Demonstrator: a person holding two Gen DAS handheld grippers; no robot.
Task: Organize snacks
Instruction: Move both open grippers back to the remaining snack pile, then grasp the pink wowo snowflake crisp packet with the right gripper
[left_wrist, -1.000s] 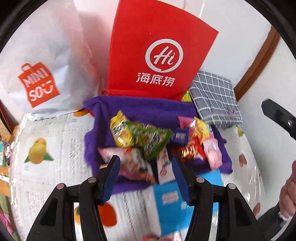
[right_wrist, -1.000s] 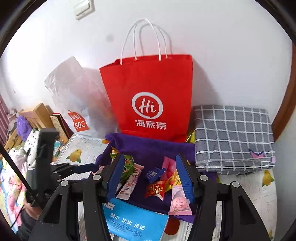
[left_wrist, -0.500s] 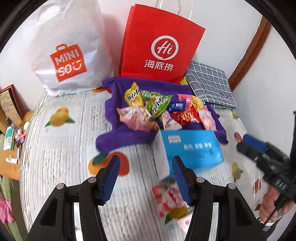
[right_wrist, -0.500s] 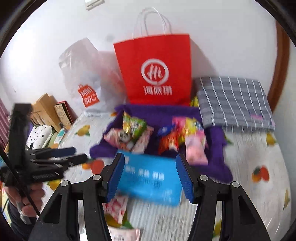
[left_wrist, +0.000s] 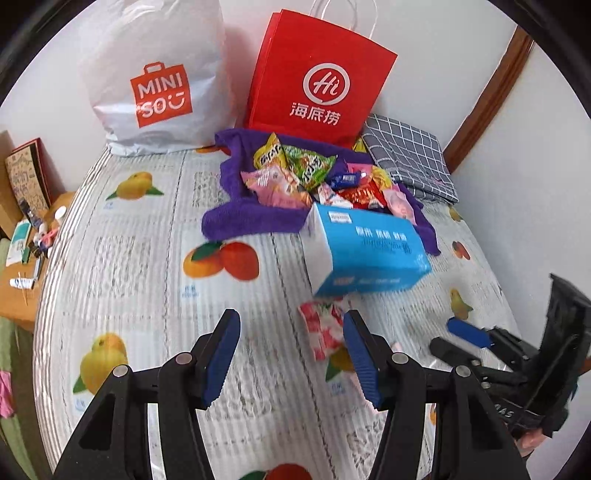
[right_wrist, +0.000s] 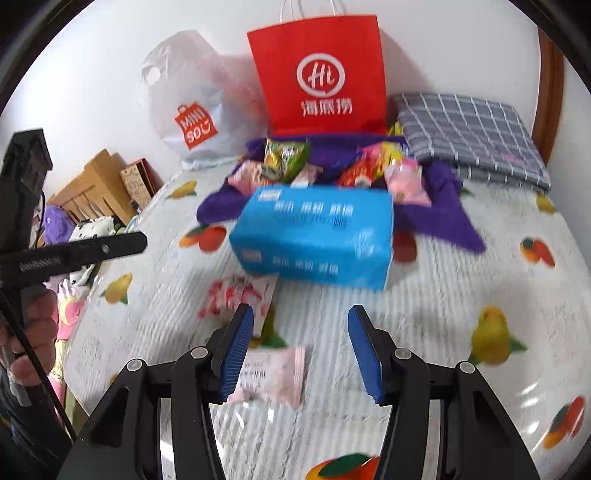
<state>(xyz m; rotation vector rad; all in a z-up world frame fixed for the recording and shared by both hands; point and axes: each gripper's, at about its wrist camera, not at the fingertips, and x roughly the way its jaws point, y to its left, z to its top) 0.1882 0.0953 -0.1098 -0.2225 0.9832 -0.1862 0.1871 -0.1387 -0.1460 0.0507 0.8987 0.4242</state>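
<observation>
While the right gripper (right_wrist: 301, 350) hangs empty, jaws closing | pink snack packet (right_wrist: 273, 373) just below its left finger – light, crinkly, probably slippery | pinch mid-packet – left gripper (left_wrist: 291, 354) part-open, empty

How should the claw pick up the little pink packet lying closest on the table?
Pinch the small pink packet across its flat middle, coming straight down from above. It lies flat and thin on the tablecloth, so there is no side to slide under. The right claw is nearest; its jaws are closing, with nothing between them.
</observation>
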